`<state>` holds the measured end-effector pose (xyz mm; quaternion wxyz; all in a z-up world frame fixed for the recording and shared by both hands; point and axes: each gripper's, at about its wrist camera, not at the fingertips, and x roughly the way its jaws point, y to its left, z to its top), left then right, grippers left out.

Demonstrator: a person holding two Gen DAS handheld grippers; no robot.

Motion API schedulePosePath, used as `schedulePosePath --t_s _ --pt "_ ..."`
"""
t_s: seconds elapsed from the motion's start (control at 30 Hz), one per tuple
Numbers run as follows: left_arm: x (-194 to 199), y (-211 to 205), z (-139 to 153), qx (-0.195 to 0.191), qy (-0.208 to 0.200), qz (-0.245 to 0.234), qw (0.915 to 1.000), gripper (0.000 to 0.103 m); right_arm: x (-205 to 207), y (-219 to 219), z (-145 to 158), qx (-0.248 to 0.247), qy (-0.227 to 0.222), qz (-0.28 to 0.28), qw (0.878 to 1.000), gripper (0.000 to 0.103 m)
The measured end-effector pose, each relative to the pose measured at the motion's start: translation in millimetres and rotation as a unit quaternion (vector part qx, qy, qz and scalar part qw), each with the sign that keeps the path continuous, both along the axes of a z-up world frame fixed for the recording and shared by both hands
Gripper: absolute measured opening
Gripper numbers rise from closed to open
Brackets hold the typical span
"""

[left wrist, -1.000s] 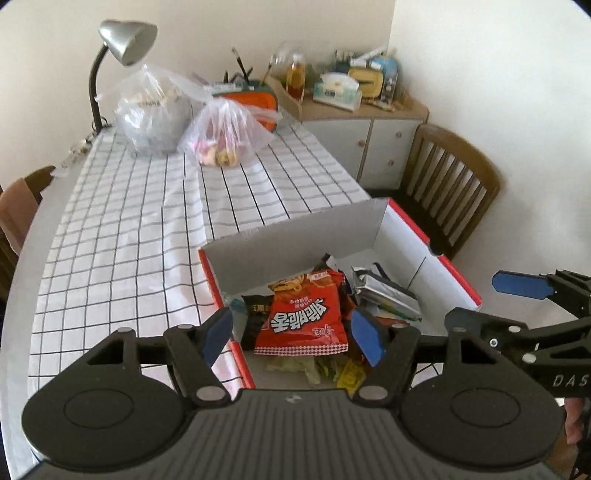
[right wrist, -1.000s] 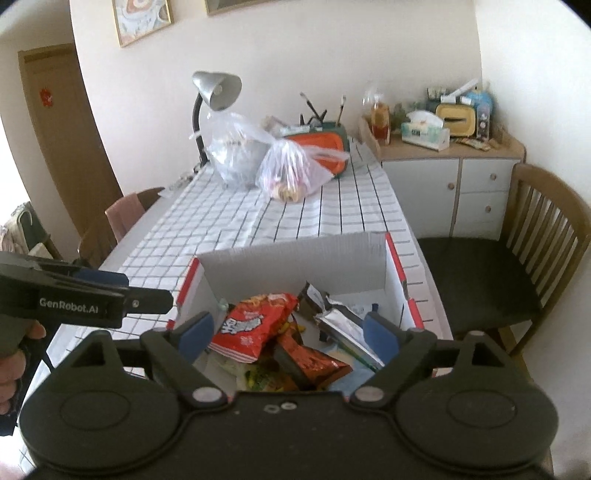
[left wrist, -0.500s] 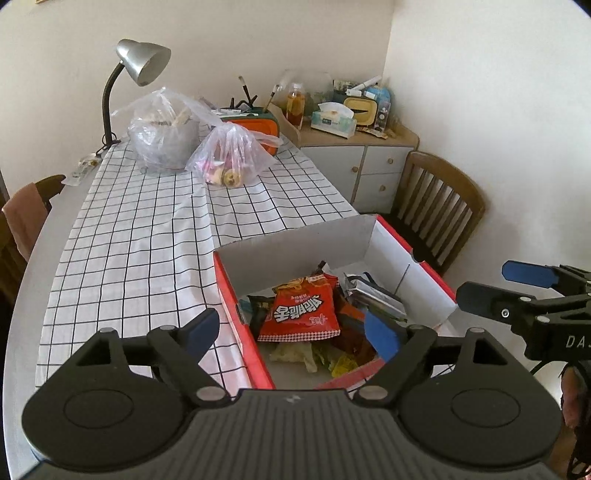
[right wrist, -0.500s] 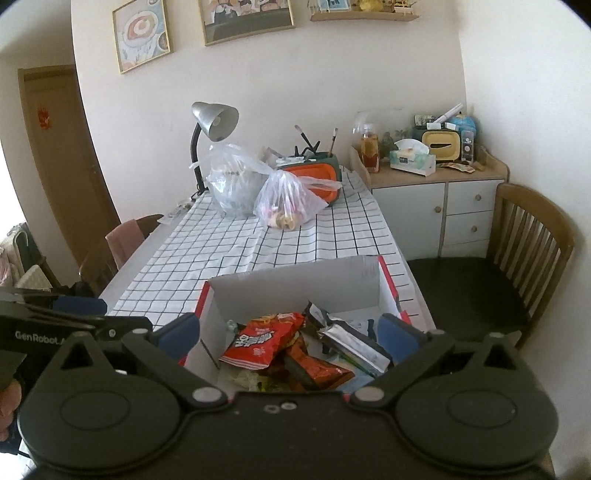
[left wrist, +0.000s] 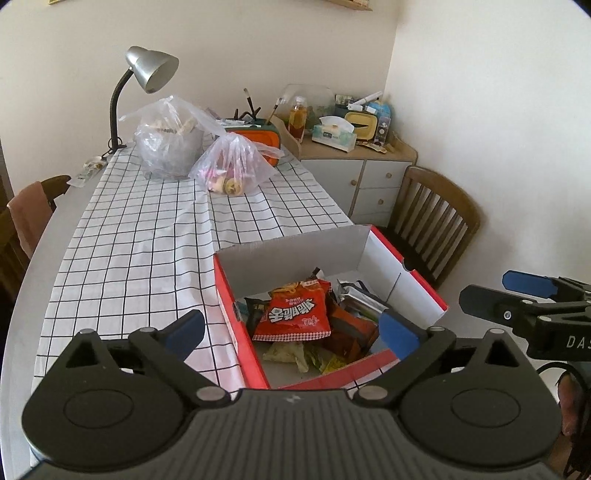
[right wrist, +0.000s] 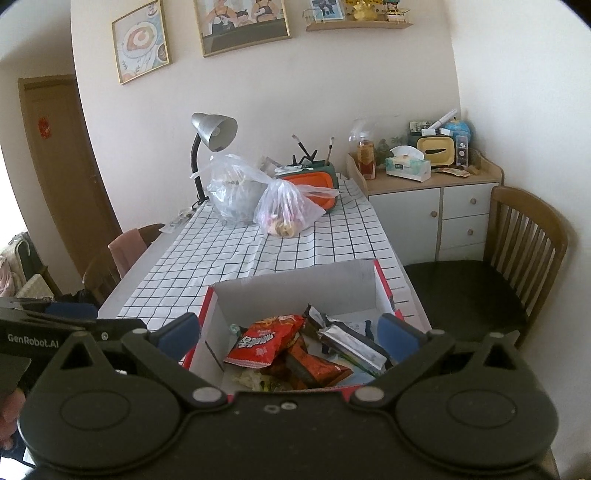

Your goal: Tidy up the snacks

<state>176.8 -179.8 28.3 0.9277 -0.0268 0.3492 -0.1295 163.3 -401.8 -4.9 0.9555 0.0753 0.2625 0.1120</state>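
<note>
Snacks (left wrist: 291, 314) lie heaped in the red box (left wrist: 236, 302) at the table's near right corner, below both my spread, empty jaws.
Left gripper (left wrist: 291, 332) has just been widening, pulled back since a second ago; checked cloth (left wrist: 147, 240) lies bare leftward; right gripper (right wrist: 290, 332) gapes; only its view shows wall pictures (right wrist: 243, 22).

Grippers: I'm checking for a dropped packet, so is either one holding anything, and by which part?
Nothing is held. The left gripper and right gripper have just opened wide, empty, above the snack box.
</note>
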Motion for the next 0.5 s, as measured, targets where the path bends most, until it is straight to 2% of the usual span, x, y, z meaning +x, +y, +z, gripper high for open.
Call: schedulePosePath --t_s 0.5 --pt "-4.3 -10.5 -2.8 0.009 0.009 -0.001 0.9999 0.101 -2.1 -1.7 -6.5 0.005 0.011 0.001 1.000 0.103"
